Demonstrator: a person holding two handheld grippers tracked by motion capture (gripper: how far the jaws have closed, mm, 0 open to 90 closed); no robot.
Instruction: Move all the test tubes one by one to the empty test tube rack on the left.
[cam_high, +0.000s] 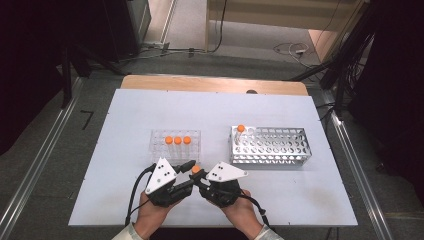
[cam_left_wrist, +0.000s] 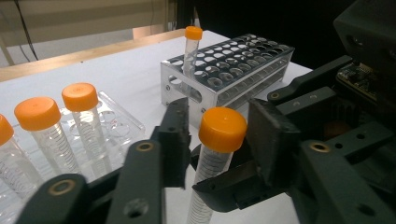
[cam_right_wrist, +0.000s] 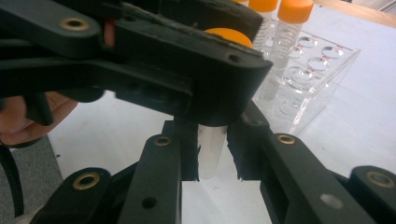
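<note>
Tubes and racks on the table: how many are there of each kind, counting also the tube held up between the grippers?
Orange-capped tubes: 5
Clear rack: 1
Metal rack: 1
Total: 7

Your two grippers meet over bare white table (cam_high: 280, 192) at lower centre of the high view. Just above them stands the clear plastic rack (cam_high: 175, 141) with three orange-capped tubes (cam_high: 177, 140); right of it the perforated metal rack (cam_high: 269, 145) carries one upright orange-capped tube (cam_high: 240, 129) at its left end. A gap separates the racks; table margins left and right lie open.
</note>
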